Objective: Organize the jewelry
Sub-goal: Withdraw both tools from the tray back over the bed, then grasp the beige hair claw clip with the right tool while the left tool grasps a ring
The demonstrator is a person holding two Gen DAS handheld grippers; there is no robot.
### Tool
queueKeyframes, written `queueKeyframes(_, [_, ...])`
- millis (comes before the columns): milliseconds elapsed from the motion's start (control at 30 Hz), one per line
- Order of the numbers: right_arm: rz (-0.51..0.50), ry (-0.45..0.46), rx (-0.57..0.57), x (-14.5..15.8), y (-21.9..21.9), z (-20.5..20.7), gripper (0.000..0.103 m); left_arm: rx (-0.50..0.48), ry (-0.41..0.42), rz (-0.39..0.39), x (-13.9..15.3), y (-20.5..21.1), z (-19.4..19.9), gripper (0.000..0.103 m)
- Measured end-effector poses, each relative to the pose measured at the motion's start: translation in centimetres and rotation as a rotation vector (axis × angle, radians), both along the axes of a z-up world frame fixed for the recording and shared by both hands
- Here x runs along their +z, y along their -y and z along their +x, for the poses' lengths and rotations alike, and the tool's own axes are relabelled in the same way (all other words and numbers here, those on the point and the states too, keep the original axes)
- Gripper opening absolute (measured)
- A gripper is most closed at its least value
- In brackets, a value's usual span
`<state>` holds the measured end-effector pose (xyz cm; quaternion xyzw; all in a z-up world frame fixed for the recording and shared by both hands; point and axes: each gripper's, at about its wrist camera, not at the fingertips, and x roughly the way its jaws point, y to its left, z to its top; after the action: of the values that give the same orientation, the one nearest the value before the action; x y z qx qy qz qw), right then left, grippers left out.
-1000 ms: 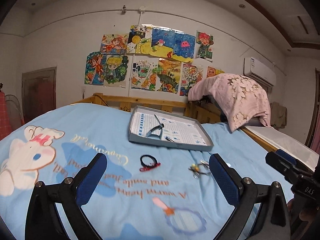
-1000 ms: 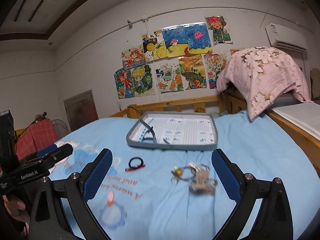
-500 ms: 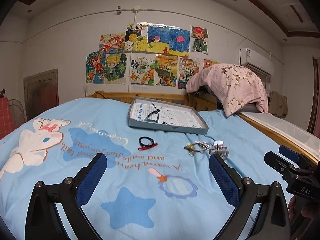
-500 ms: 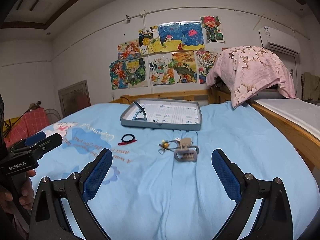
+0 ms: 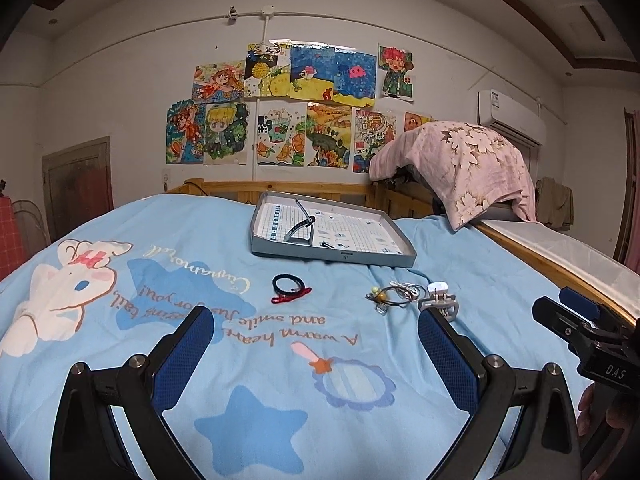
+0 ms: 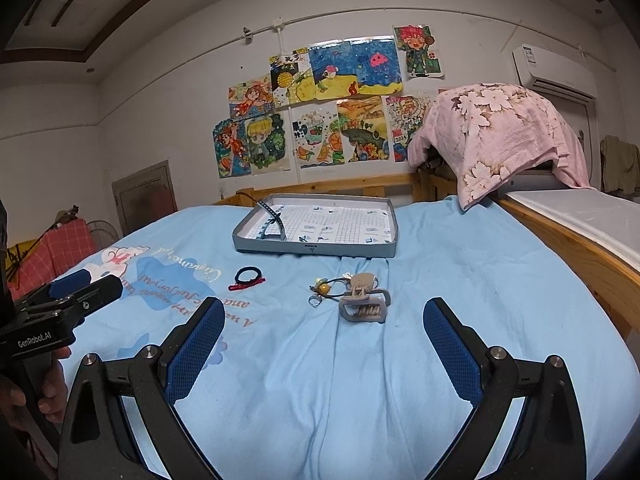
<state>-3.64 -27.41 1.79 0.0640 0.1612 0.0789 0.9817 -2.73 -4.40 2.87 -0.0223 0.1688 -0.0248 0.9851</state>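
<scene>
Two grippers are in my hands, both above the blue cartoon bedsheet (image 5: 248,364) and both empty, fingers spread wide. My left gripper (image 5: 316,344) shows its blue-padded fingers (image 5: 184,356) at the bottom of the left wrist view; my right gripper (image 6: 324,332) does the same in the right wrist view, fingers (image 6: 452,344) released with nothing between them.

From the right gripper, the grey hair claw clip (image 6: 365,300) lies at 12 o'clock, just ahead of the gap between my fingers. Touching it at its 10 o'clock is a small tangle of rings and beaded jewelry (image 6: 324,289). Further out at 11 o'clock lies a black hair tie with a red cord (image 6: 248,278), apart from the tangle.

From the left gripper, the black and red tie (image 5: 289,288) sits at 12 o'clock, while the beaded tangle (image 5: 394,294) and the claw clip (image 5: 438,302) are at 1 o'clock, the clip just beyond my right-hand finger pad.

Past all of these, near the wooden bed rail (image 6: 340,186), rests the grey tray (image 6: 316,249) with a grid-printed liner; a dark band (image 6: 274,218) leans against its left inner wall and a few small pieces lie on the liner, too small to identify.

Children's paintings (image 6: 320,108) cover the wall at 12 o'clock, and a pink floral blanket (image 6: 500,132) is draped at 2 o'clock.
</scene>
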Motion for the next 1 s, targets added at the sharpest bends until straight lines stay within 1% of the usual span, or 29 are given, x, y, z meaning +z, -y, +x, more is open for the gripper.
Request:
queueKeyframes(267, [-0.034,0.006,-0.008,0.7,0.1,2.4,0.098,0.004,-0.013,-0.004,0.1,-0.4,2.8,0.103])
queueKeyframes(600, [-0.031,0.004,-0.010,1.6,-0.4,7.6,0.098,0.001,-0.043,-0.013,0.2,-1.8,7.2,0.103])
queueKeyframes(767, [-0.017,-0.006,-0.030,1.7,-0.7,10.5,0.098,-0.012,-0.111,-0.002,-0.3,-2.6,10.8,0.103])
queueKeyframes(900, [-0.001,-0.028,-0.042,1.3,-1.2,13.0,0.098,-0.022,-0.158,-0.022,-1.0,-3.1,13.5,0.103])
queueKeyframes(1000, [-0.006,-0.035,-0.052,0.8,-1.5,14.1,0.098,-0.042,-0.190,-0.046,-1.8,-3.1,15.2,0.103])
